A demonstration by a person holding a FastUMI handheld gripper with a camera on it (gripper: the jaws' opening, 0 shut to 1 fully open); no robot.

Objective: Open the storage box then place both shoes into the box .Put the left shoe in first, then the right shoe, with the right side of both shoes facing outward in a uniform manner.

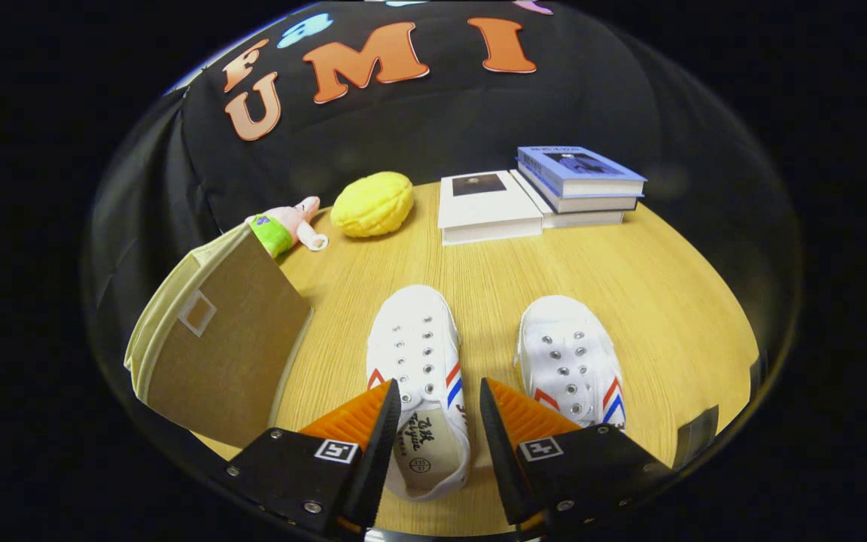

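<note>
Beyond the shoes (418, 361): books (546, 196), yellow plush (372, 204); jaws spread wide.

The gripper (439, 410) stands with fingers spread, and they cover both flanks of the left shoe (420, 376) between them; the heel of the right shoe (570, 361) is hidden behind the right-hand finger; the storage box (215, 339) ahead to the left hides the lower body of a plush toy (283, 226); the book covers (576, 167) far beyond are too small to read.
</note>
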